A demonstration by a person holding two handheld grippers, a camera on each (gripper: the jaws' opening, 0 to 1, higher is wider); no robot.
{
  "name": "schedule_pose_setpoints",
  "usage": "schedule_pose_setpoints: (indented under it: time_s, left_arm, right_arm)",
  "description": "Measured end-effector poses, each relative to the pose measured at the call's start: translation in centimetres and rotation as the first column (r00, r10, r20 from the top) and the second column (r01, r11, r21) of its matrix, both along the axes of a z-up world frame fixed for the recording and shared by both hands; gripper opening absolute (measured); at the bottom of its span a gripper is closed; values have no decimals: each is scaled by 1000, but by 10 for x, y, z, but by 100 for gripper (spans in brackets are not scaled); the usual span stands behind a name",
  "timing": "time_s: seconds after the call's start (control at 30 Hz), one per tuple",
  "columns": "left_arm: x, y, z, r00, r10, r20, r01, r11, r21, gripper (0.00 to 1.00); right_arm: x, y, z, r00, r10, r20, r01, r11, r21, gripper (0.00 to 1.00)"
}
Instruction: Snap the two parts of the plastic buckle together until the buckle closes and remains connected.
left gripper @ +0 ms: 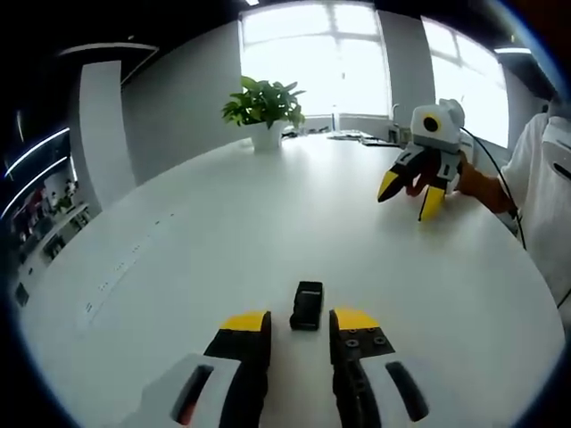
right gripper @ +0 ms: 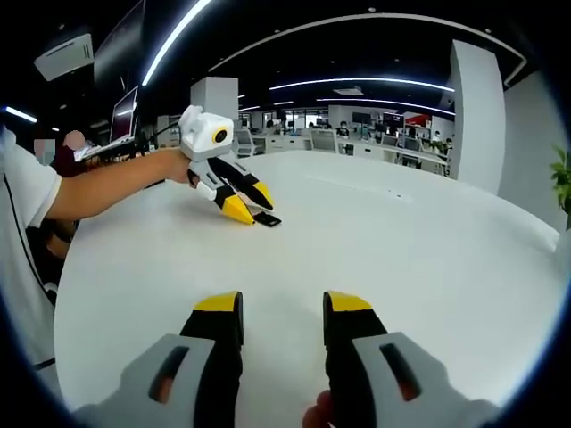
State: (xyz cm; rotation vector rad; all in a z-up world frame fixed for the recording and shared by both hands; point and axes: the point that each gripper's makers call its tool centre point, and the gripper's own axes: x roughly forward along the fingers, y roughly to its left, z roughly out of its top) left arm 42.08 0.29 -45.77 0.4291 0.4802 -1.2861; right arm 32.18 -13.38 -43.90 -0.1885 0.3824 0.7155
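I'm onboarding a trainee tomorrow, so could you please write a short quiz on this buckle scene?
1. True or false: the left hand-held gripper is shut on the black buckle part.
2. What stands at the white table's far edge in the left gripper view: A) a lamp, B) a potted plant, C) a box?
3. Fill in: the right hand-held gripper has its jaws ____.

Key: 1 false, it lies just ahead of the open jaws; 2 B; 3 open.
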Motion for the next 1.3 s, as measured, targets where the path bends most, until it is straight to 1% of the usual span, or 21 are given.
schedule_pose_setpoints:
  time_s: [0.03,0.07,0.13,0.17,0.2,0.27,0.4,0.53,0.7,0.73,0.83,0.93,1.0,1.03,1.1,1.13,1.2,1.3]
  left_arm:
    - [0,0,2,1000,9,-7,-9,1000,-11,25]
    - [0,-1,7,1000,15,-16,-16,999,-41,24]
    - [-5,-3,17,1000,0,-27,-2,995,-96,24]
    - [-6,-2,20,1000,-2,-23,-1,994,-108,24]
    - [-6,-1,22,1000,2,-15,-4,994,-108,24]
    - [-5,1,21,1000,14,-6,-14,996,-87,24]
    - [-6,4,20,1000,22,0,-22,996,-83,24]
    - [-3,8,22,998,65,9,-64,993,-95,24]
    - [-10,17,24,994,106,29,-103,991,-82,24]
    - [-9,19,26,991,125,40,-121,989,-85,24]
    - [-12,25,33,985,166,35,-162,981,-108,25]
    - [-17,29,37,979,196,51,-189,975,-116,25]
    - [-20,31,38,977,202,61,-195,975,-111,27]
    - [-20,36,39,969,238,70,-230,968,-105,27]
    - [-24,40,43,964,255,71,-245,961,-127,28]
    - [-26,43,46,959,274,71,-262,954,-143,28]
    - [-31,46,50,956,283,80,-268,950,-162,29]
    - [-37,52,55,949,306,82,-288,942,-174,29]
  right_arm:
    - [0,0,0,1000,0,0,0,1000,0,35]
    - [0,0,0,1000,-1,-1,1,1000,1,35]
    - [0,0,0,1000,0,0,0,1000,-1,36]
    - [0,0,0,1000,0,0,0,1000,1,36]
    - [0,0,0,1000,0,1,0,1000,1,36]
    - [0,1,0,1000,1,0,-1,1000,1,36]
    - [0,1,1,1000,1,2,-1,1000,3,36]
    - [-1,2,1,1000,3,1,-3,1000,4,36]
    - [-1,4,2,1000,5,4,-5,1000,10,36]
    - [-1,4,3,1000,5,5,-5,1000,13,36]
    - [-2,5,4,1000,3,7,-3,1000,19,36]
    - [-4,6,7,1000,-2,10,2,1000,21,36]
    - [-5,7,9,1000,-3,12,2,1000,21,36]
    - [-6,8,10,1000,-2,12,2,1000,21,36]
    - [-7,9,11,1000,-3,12,3,1000,19,36]
    - [-8,10,12,1000,-4,11,4,1000,17,36]
    - [-10,11,14,1000,-5,13,5,1000,21,36]
    - [-13,15,15,1000,-8,15,7,1000,16,36]
